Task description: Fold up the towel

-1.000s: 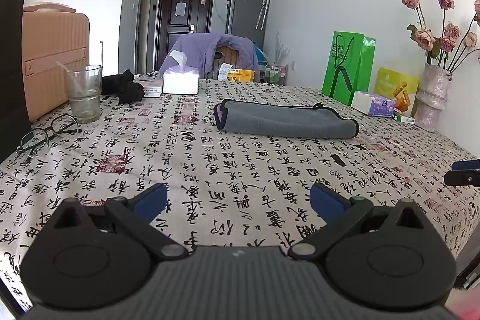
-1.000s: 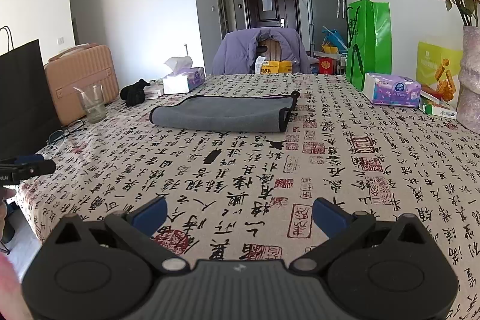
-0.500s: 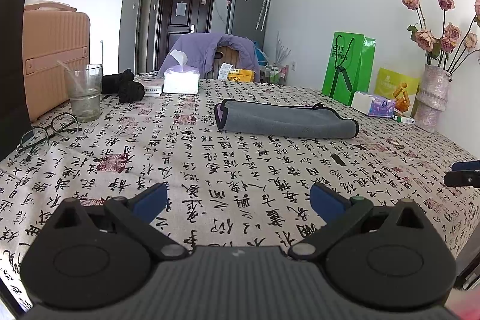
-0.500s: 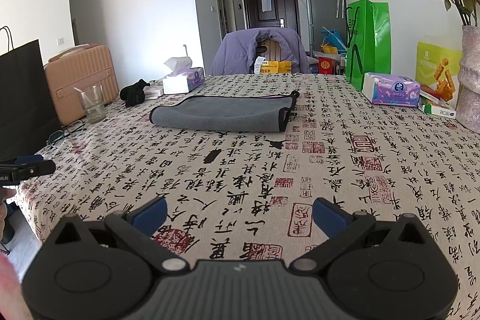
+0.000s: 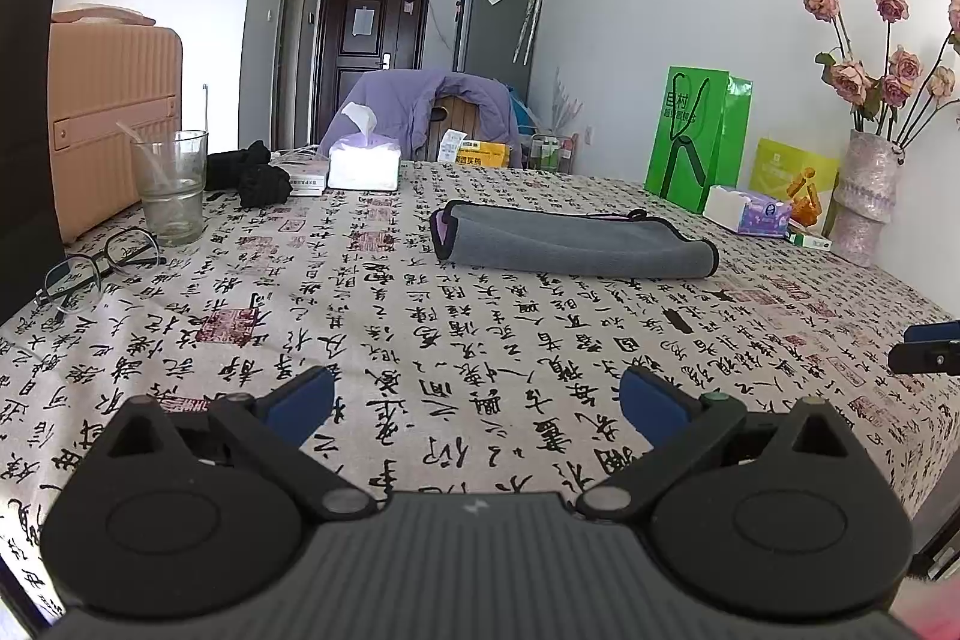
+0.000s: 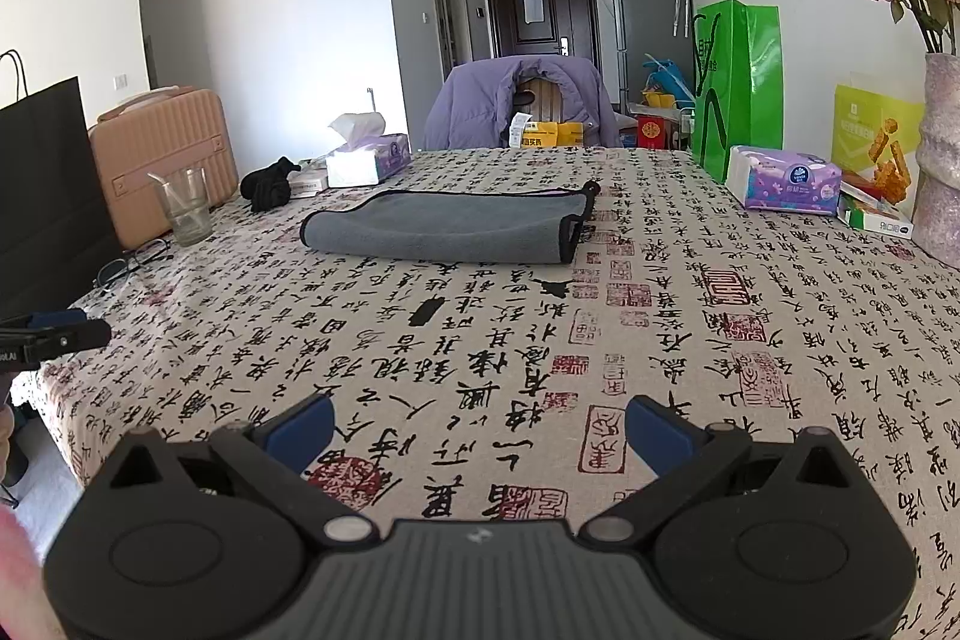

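A grey towel (image 5: 576,244) with black trim lies folded into a long flat strip in the middle of the table; it also shows in the right wrist view (image 6: 447,226). My left gripper (image 5: 477,403) is open and empty, low over the near table edge, well short of the towel. My right gripper (image 6: 477,424) is open and empty, also near the front edge. The right gripper's tip shows at the right edge of the left wrist view (image 5: 930,352); the left gripper's tip shows at the left edge of the right wrist view (image 6: 54,334).
On the calligraphy tablecloth (image 5: 420,340): a glass (image 5: 171,187), spectacles (image 5: 99,265), black gloves (image 5: 252,175), tissue box (image 5: 365,163) at back left; green bag (image 5: 696,136), tissue pack (image 5: 747,211), flower vase (image 5: 864,196) at right. A chair with a purple jacket (image 6: 519,103) stands behind.
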A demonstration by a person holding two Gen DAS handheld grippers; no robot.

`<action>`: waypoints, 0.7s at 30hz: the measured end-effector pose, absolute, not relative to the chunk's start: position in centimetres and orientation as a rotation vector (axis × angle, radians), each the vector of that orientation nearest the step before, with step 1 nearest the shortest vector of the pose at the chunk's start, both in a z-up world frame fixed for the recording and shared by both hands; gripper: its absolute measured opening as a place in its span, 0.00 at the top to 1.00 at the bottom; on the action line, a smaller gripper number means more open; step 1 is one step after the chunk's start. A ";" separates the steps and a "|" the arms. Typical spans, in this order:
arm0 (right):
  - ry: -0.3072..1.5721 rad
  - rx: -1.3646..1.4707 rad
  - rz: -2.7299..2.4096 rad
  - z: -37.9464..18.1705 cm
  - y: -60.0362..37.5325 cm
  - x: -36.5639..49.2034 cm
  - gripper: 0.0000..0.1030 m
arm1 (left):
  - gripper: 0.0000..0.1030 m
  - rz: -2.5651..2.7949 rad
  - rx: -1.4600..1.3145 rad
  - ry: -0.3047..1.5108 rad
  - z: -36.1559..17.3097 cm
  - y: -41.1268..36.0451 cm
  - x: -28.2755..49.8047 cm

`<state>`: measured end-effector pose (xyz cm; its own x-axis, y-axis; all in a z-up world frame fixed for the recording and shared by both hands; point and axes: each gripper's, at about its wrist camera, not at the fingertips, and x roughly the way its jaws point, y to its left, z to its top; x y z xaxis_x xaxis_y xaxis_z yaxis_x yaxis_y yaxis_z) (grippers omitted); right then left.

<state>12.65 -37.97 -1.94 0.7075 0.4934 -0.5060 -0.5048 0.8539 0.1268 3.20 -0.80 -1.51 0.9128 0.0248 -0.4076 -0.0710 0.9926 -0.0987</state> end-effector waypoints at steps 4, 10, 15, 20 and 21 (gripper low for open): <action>0.555 -0.021 0.555 -1.9 -38.0 12.6 0.00 | 0.00 0.055 -0.118 0.419 -1.5 -0.7 3.2; 0.556 -0.022 0.554 -2.0 -37.9 12.6 0.00 | 0.00 0.058 -0.117 0.416 -1.5 -0.8 3.1; 0.556 -0.022 0.555 -2.0 -37.9 12.6 0.00 | 0.00 0.061 -0.118 0.416 -1.5 -0.8 3.1; 0.556 -0.022 0.554 -1.9 -37.9 12.7 0.00 | 0.00 0.056 -0.119 0.420 -1.5 -0.8 3.1; 0.557 -0.022 0.554 -1.9 -37.9 12.6 0.00 | 0.00 0.057 -0.118 0.425 -1.5 -0.7 3.3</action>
